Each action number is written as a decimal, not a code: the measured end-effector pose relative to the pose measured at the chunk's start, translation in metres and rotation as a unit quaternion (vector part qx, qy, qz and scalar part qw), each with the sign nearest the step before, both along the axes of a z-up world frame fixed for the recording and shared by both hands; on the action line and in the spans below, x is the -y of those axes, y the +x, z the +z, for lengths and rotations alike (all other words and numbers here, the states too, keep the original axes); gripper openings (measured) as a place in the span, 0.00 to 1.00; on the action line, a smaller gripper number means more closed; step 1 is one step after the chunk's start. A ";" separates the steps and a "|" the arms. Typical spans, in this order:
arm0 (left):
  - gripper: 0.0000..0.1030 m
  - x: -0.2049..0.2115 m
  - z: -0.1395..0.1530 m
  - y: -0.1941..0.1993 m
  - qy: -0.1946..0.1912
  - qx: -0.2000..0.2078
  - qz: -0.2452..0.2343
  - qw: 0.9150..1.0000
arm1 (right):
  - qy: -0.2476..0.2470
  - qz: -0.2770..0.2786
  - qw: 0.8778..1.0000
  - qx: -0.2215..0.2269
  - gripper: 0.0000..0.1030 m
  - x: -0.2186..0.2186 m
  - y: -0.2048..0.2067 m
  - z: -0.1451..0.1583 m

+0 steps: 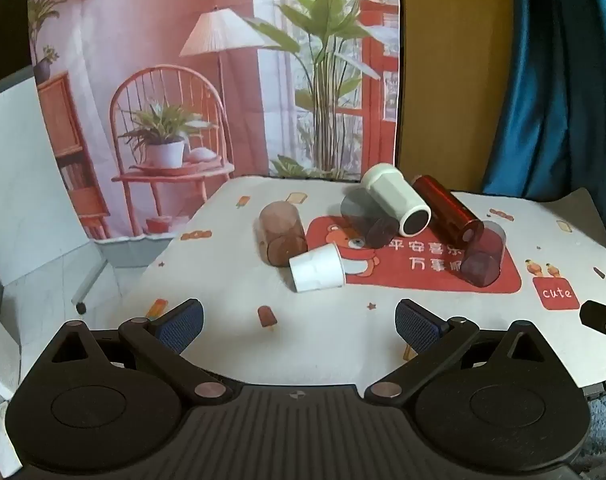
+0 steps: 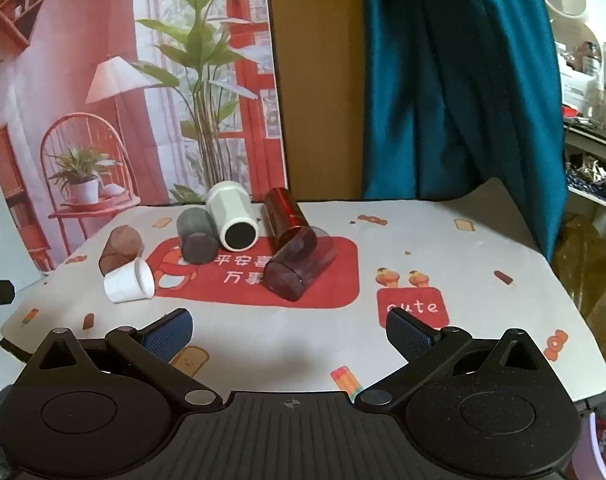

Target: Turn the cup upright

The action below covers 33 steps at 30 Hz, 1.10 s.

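Note:
Several cups lie on their sides on the table: a small white paper cup [image 1: 318, 268] [image 2: 130, 281], a brown translucent cup [image 1: 282, 234] [image 2: 119, 249], a grey cup [image 1: 367, 214] [image 2: 197, 234], a tall white cup [image 1: 397, 199] [image 2: 231, 216], a shiny red cup [image 1: 449, 210] [image 2: 285, 214] and a dark purple translucent cup [image 1: 483, 254] [image 2: 299, 266]. My left gripper [image 1: 299, 322] is open and empty, hovering near the table's front, short of the paper cup. My right gripper [image 2: 289, 330] is open and empty, in front of the purple cup.
The table wears a white cloth with a red bear mat [image 1: 415, 268] [image 2: 255, 276] and a "cute" patch [image 2: 413, 306]. A printed room backdrop [image 1: 183, 80] hangs behind, a blue curtain [image 2: 443, 80] at the right. The right gripper's tip shows in the left wrist view [image 1: 601, 320].

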<state>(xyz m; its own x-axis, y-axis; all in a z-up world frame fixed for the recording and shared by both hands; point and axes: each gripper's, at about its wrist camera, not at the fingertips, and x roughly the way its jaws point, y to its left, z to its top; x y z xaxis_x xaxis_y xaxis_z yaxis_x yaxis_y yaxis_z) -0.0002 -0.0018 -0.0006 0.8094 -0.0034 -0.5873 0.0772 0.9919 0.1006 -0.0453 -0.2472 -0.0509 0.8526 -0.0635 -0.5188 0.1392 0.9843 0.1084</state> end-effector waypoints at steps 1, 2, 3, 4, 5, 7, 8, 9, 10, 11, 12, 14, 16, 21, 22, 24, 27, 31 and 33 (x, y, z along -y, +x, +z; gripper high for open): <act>1.00 0.001 0.000 -0.001 0.001 0.000 -0.003 1.000 | 0.002 -0.001 1.000 0.000 1.00 -0.001 0.000 0.000; 1.00 0.003 0.000 -0.002 0.003 0.002 -0.006 1.000 | 0.008 0.000 1.000 -0.007 1.00 0.002 0.004 -0.001; 1.00 -0.006 -0.003 -0.002 -0.016 -0.007 0.002 1.000 | 0.012 0.003 1.000 -0.001 1.00 0.005 0.002 -0.002; 1.00 -0.007 -0.003 -0.003 -0.015 -0.006 0.001 1.000 | 0.013 0.003 1.000 -0.002 1.00 0.005 0.002 -0.002; 1.00 -0.008 -0.003 -0.004 -0.014 -0.005 0.000 1.000 | 0.009 0.002 1.000 -0.004 1.00 0.003 0.005 -0.004; 1.00 -0.008 0.002 -0.003 -0.012 -0.011 0.006 1.000 | 0.007 0.000 1.000 -0.010 1.00 0.001 0.006 -0.001; 1.00 -0.009 0.002 -0.003 -0.011 -0.012 0.005 1.000 | 0.005 -0.002 1.000 -0.005 1.00 0.000 0.003 0.000; 1.00 -0.003 -0.002 0.000 -0.010 -0.013 0.006 1.000 | 0.005 0.000 1.000 -0.004 1.00 0.002 0.004 -0.002; 1.00 -0.003 -0.002 0.000 -0.010 -0.013 0.006 1.000 | 0.006 -0.002 1.000 -0.004 1.00 0.001 0.004 -0.003; 1.00 -0.004 -0.001 0.000 -0.010 -0.013 0.006 1.000 | 0.007 -0.003 1.000 -0.003 1.00 0.001 0.002 -0.004; 1.00 -0.004 -0.001 0.000 -0.009 -0.013 0.005 1.000 | 0.014 -0.005 1.000 -0.002 1.00 0.005 0.001 -0.002; 1.00 -0.001 -0.002 0.007 -0.005 -0.014 0.002 1.000 | 0.017 -0.006 1.000 -0.002 1.00 0.005 0.001 -0.002; 1.00 -0.004 -0.002 0.006 -0.005 -0.015 0.001 1.000 | 0.020 -0.006 1.000 -0.004 1.00 0.006 0.002 -0.002; 1.00 -0.005 -0.002 0.008 -0.008 -0.020 0.005 1.000 | 0.019 -0.006 1.000 -0.005 1.00 0.005 0.002 -0.002; 1.00 -0.005 -0.002 0.008 -0.008 -0.020 0.005 1.000 | 0.020 -0.007 1.000 -0.005 1.00 0.005 0.002 -0.002; 1.00 -0.004 -0.002 0.008 -0.008 -0.020 0.005 1.000 | 0.021 -0.008 1.000 -0.007 1.00 0.006 0.003 -0.003; 1.00 -0.004 -0.002 0.008 -0.008 -0.020 0.006 1.000 | 0.021 -0.008 1.000 -0.008 1.00 0.007 0.003 -0.002; 1.00 -0.002 -0.003 0.010 -0.008 -0.021 0.007 1.000 | 0.022 -0.009 1.000 -0.008 1.00 0.006 0.003 -0.002; 1.00 -0.002 -0.003 0.010 -0.008 -0.021 0.007 1.000 | 0.022 -0.010 1.000 -0.009 1.00 0.007 0.003 -0.002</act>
<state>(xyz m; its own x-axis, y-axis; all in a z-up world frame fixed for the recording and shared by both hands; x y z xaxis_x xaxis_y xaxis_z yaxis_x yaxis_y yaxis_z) 0.0096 0.0005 -0.0037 0.7837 -0.0029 -0.6211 0.0676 0.9944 0.0808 -0.0422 -0.2537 -0.0530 0.8421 -0.0564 -0.5363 0.1604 0.9757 0.1492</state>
